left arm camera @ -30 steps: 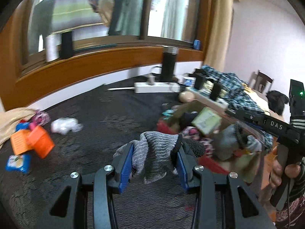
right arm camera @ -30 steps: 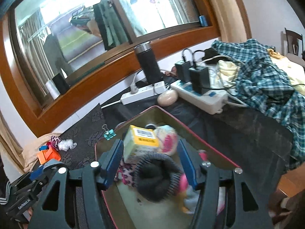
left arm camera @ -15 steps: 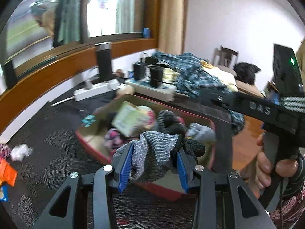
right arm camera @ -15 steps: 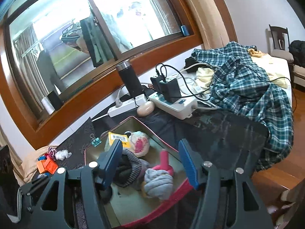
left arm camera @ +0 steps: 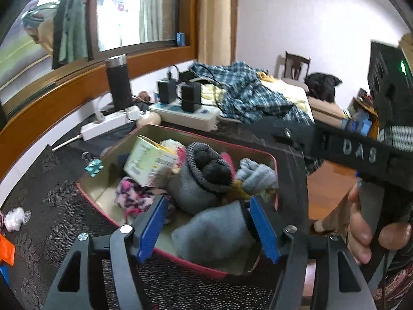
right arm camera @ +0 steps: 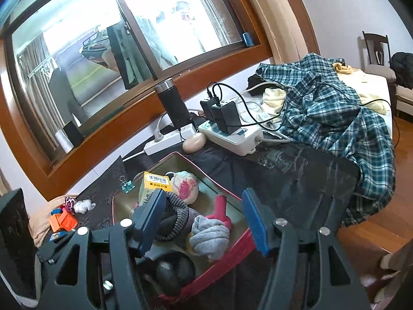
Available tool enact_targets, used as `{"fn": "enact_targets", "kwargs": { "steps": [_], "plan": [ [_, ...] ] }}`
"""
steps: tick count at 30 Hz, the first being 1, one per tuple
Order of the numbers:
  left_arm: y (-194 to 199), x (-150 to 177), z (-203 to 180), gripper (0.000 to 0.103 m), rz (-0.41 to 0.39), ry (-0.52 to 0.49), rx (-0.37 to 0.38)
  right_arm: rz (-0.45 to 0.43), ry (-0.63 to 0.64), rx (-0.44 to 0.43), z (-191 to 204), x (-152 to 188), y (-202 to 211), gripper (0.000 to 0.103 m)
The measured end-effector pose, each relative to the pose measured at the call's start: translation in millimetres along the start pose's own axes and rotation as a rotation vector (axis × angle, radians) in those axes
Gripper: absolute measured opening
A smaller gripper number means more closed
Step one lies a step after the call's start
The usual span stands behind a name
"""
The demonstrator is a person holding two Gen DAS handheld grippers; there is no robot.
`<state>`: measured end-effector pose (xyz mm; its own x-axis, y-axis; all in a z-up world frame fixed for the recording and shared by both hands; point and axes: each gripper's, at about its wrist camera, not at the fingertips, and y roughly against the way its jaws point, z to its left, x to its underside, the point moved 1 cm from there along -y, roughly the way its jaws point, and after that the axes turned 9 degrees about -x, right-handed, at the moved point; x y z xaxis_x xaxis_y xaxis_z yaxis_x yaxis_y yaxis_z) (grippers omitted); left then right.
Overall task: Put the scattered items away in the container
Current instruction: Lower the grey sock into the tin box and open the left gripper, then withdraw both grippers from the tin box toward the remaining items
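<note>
While the left tool (left arm camera: 206,227) has just been opening, the grey sock (left arm camera: 214,232) lies between its parted pads at the red-rimmed container's (left arm camera: 275,165) near right corner, unpressed, long axis running left-near to right-far, dark cuff toward the right pad. Right tool (right arm camera: 204,217) hangs open above the container, empty.

Both wrist views close, angled down, sharing the red tin (left arm camera: 275,165); window behind

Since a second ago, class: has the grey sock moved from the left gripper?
Yes. The left gripper jaws have just been opening, and the grey sock has dropped from between them into the red-rimmed container, near its front rim.
</note>
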<state>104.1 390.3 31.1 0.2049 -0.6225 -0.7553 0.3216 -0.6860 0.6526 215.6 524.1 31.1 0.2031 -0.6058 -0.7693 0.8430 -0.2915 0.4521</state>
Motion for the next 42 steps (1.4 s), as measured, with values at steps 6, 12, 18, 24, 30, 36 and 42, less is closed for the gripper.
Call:
{"fn": "enact_targets", "kwargs": {
  "steps": [6,12,18,24,30,36,42],
  "plan": [
    [14.4,-3.7,27.9,0.068,-0.043,0.085,-0.007,0.009,0.014,-0.005,10.6,5.2,0.7,0.066],
    [15.0,0.5,50.6,0.068,-0.042,0.155,0.004,0.036,0.054,-0.007,30.5,13.4,-6.0,0.069],
    [23.4,8.9,72.6,0.068,-0.035,0.220,-0.042,0.049,0.109,-0.018,58.9,22.9,-4.0,0.071],
    [44.4,18.2,103.0,0.070,-0.054,0.275,-0.116,0.066,0.157,-0.058,90.6,32.6,-5.5,0.073],
    [77.5,32.5,145.7,0.082,-0.105,0.345,-0.226,0.102,0.199,-0.117,125.2,47.7,-15.9,0.077],
    [100.3,61.6,201.6,0.082,-0.098,0.435,-0.338,0.170,0.265,-0.194,169.2,65.9,-43.5,0.078],
    [120.9,91.9,267.7,0.082,-0.103,0.578,-0.426,0.262,0.323,-0.253,209.1,87.0,-81.5,0.078]
  ]
}}
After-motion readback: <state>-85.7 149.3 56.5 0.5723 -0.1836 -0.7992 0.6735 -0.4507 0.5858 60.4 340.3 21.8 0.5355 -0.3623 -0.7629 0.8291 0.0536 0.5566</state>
